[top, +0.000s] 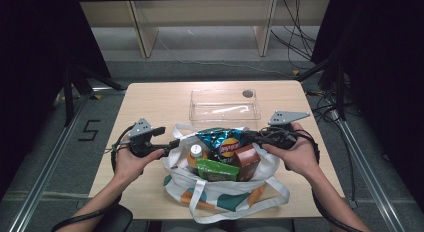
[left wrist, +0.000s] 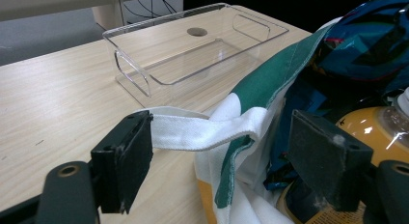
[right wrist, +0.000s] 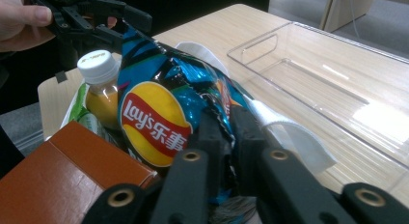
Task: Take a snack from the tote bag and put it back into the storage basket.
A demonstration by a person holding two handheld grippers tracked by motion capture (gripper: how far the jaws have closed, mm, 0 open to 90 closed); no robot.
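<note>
Pinching the chip bag point(right wrist: 159, 122) in the tote bag point(top: 220, 192), my right gripper point(right wrist: 226, 132) is clamped; my left gripper point(left wrist: 217, 156) gapes around the tote's strap point(left wrist: 193, 130); beyond the tote, clear tray point(top: 224, 106), bare tabletop point(top: 150, 102), then floor.

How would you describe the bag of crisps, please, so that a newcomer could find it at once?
On the wooden table, near the front edge, stands a white tote bag full of groceries. The crisp bag sticks up at its far side, pinched by the right gripper. It alone is shiny blue with a red-and-yellow logo.
</note>
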